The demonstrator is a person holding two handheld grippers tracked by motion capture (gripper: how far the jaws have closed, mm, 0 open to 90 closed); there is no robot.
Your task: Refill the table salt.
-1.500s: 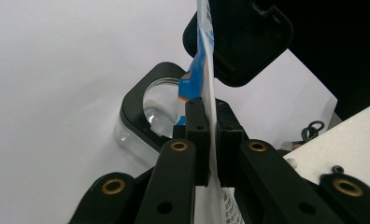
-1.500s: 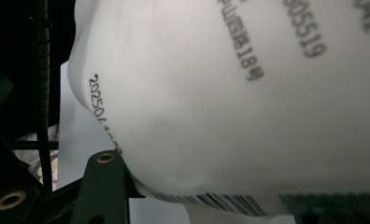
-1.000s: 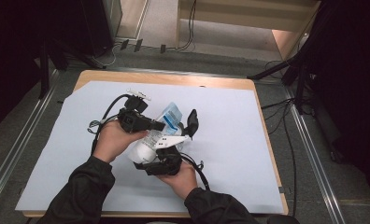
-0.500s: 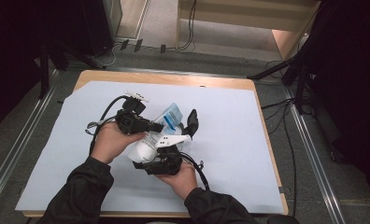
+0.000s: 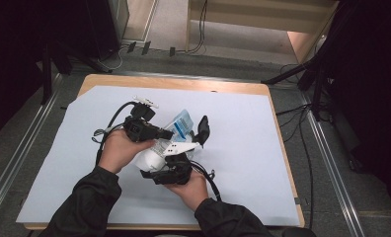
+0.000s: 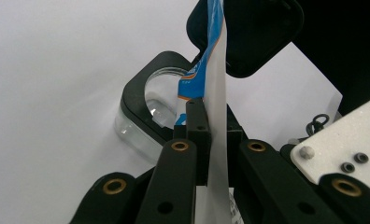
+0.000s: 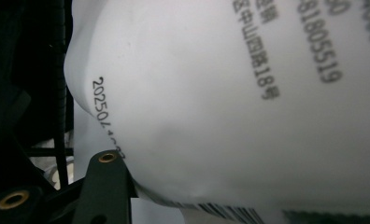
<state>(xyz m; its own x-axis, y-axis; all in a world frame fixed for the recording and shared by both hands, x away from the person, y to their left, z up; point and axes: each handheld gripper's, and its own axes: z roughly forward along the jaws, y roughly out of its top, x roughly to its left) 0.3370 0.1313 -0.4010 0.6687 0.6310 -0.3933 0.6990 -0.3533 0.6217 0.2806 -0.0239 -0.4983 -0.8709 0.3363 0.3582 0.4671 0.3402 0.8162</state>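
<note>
White plastic pouch (image 5: 151,157) printed with a "2025" date stamp, digits "1805519", Chinese characters and a barcode, held above the white-covered table (image 5: 243,148), its blue-and-white top edge (image 6: 216,65) pinched by the closed left gripper (image 6: 206,116), its body clasped by the right gripper (image 5: 176,165), contents unseen.

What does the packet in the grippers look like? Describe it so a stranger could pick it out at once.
On the pale sheet covering the wooden table, look near the middle. The packet is a soft white pouch with black print and a blue end, its flat edge pinched by the left gripper's fingers. It alone is soft and blue-tipped.
</note>
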